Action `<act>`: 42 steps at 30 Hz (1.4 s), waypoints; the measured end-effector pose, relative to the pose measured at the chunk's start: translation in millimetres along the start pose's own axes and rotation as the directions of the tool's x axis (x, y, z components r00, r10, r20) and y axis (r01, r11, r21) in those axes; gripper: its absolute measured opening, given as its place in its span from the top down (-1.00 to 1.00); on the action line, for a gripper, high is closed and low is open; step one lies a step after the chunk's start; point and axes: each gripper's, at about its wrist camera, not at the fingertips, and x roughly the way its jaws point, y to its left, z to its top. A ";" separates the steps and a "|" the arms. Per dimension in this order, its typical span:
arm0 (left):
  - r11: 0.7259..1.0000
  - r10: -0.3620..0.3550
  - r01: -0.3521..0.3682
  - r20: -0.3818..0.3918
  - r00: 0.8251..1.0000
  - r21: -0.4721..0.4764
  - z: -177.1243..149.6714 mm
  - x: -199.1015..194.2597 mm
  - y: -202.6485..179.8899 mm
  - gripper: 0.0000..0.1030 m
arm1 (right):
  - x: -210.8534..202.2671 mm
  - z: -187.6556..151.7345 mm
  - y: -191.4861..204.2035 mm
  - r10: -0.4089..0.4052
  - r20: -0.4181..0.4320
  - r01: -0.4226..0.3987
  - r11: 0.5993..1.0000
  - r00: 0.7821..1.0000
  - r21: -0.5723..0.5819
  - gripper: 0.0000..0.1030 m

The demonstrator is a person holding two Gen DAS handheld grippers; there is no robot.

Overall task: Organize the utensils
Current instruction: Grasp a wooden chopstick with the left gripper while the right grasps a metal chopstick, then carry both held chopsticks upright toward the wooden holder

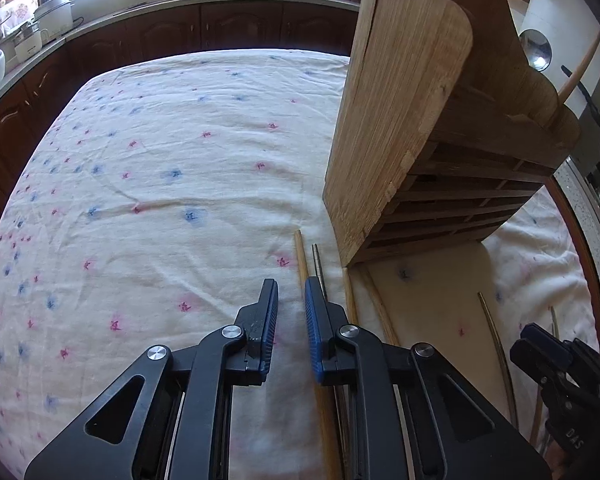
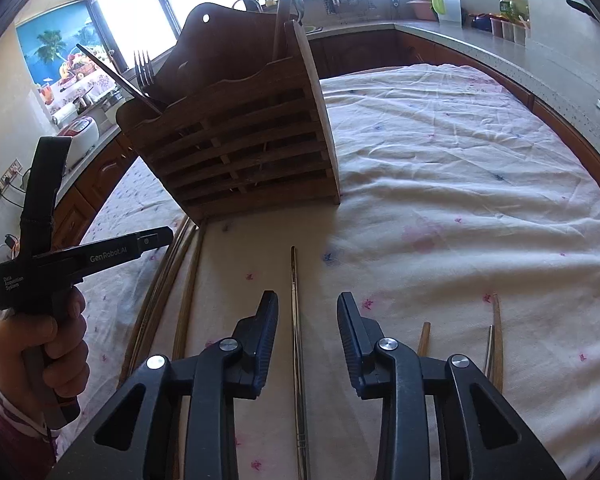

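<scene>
Left gripper (image 1: 291, 312): fingers being held open beside the rack (image 1: 400, 120), empty.
Right gripper (image 2: 307, 320): fingers being held open astride a chopstick (image 2: 295, 300).
Risk: chopstick possibly being rolled aside on the cloth (image 2: 440, 184).

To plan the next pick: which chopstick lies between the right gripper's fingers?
The metal chopstick, thin and shiny, alone between the open right gripper fingers; the wooden ones lie outside.

The wooden utensil rack (image 1: 400, 120) blocks the right and far side of the tablecloth (image 1: 160, 180); the cloth's left stretch lies bare. Near the rack's base, chopsticks (image 1: 302, 256) lie close together, with narrow strips of cloth between them.
</scene>
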 end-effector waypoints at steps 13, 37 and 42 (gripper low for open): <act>0.994 -0.004 0.004 -0.005 1.000 0.109 -23.8 -8.6 -15.2 0.90 | 18.3 -0.4 21.2 -0.091 -0.053 0.084 0.989 0.994 -0.125 0.84; 0.977 -0.202 0.212 0.204 0.958 -0.032 -65.2 -147.9 24.2 0.91 | -79.8 -4.1 26.1 0.086 0.143 -0.082 0.996 0.986 -0.028 0.90; 0.971 -0.223 0.237 0.260 0.939 -0.024 -61.0 -171.3 21.0 0.91 | -106.2 4.6 24.6 0.104 0.202 -0.101 0.995 0.974 -0.025 0.90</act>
